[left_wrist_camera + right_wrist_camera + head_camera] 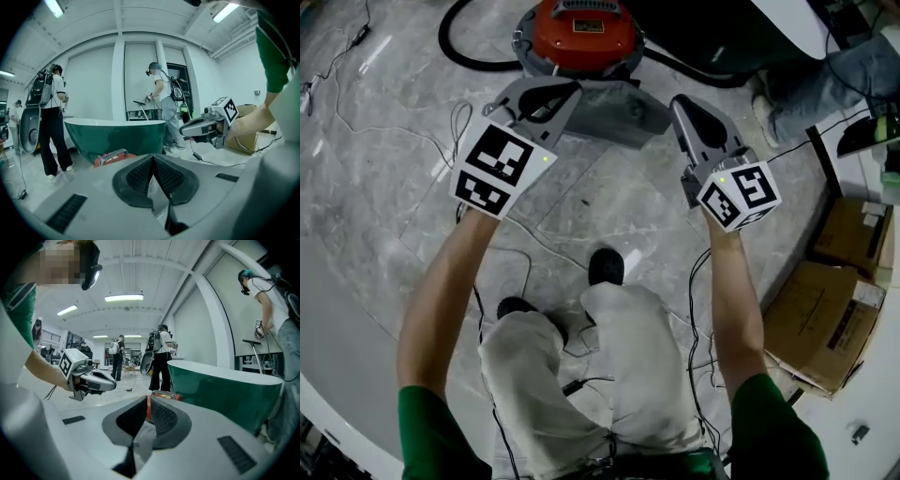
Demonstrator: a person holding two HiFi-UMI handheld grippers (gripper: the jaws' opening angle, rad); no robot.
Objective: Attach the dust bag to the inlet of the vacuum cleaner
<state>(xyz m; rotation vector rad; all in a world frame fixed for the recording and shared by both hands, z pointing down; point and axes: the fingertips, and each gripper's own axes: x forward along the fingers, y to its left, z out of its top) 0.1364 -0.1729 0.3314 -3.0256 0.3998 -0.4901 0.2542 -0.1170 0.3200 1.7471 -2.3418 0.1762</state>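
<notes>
A test hall: marble floor (384, 187), green bathtub (117, 136), cardboard boxes (825, 323), people (51, 122) wearing backpack rigs.

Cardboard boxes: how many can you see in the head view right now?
2. The upper box lies at the picture's right edge; the lower box sits just below it, nearer the person. More may be hidden beyond the frame.

A green bathtub (117, 136) stands nearby; cardboard boxes (825, 323) sit right; cables (360, 36) cross the marble floor (394, 216).
</notes>
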